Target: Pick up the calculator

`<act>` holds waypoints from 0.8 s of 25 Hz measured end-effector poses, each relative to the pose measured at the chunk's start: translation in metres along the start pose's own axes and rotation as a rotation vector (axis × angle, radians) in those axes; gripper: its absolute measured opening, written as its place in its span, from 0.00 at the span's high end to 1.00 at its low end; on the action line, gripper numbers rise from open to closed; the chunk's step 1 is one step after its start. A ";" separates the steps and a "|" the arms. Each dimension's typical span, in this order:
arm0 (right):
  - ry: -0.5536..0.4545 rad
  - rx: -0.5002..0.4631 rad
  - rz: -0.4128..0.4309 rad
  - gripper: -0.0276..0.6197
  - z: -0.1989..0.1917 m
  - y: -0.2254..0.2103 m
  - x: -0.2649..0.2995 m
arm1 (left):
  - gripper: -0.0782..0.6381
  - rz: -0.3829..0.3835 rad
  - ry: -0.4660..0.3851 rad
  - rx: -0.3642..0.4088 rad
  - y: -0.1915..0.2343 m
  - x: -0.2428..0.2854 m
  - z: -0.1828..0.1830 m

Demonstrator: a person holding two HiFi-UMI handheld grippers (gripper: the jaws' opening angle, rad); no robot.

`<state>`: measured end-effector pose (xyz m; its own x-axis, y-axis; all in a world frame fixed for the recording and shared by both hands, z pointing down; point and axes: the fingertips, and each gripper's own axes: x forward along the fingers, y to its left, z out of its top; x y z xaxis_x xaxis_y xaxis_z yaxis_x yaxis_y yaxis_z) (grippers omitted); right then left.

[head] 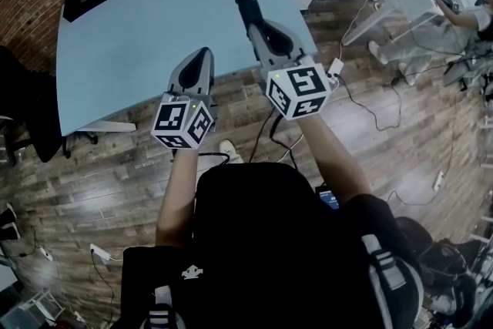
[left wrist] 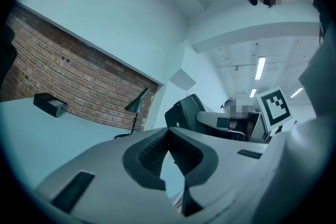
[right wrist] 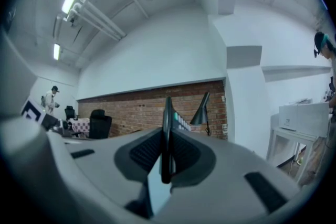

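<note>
The calculator [right wrist: 167, 110] is pinched on its edge in the right gripper [right wrist: 166, 136], so it should be squeezed tight and carried level; the left gripper [left wrist: 169, 136] is closed, empty.

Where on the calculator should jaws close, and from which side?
Take one short end, jaws closing on its two broad faces, coming in along its length. The calculator is a thin flat slab; the right gripper holds it that way, on edge between the pads, the rest reaching ahead. Its thin edges would likely offer poorer contact.
</note>
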<state>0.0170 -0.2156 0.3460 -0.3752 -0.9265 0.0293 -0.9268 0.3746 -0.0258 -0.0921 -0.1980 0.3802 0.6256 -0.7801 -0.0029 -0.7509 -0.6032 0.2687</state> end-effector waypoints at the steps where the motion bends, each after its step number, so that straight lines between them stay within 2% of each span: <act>1: -0.001 0.003 -0.001 0.88 -0.001 -0.001 -0.004 | 0.88 -0.002 0.002 0.004 -0.004 -0.001 -0.001; 11: -0.011 0.027 -0.006 0.88 -0.002 -0.013 -0.046 | 0.88 -0.027 0.026 0.020 -0.049 -0.007 -0.018; 20: -0.031 0.028 0.009 0.88 0.005 -0.017 -0.082 | 0.88 -0.016 0.019 0.029 -0.080 -0.019 -0.022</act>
<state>0.0633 -0.1458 0.3394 -0.3829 -0.9238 -0.0022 -0.9224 0.3825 -0.0538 -0.0387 -0.1314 0.3803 0.6414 -0.7672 0.0116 -0.7465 -0.6204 0.2405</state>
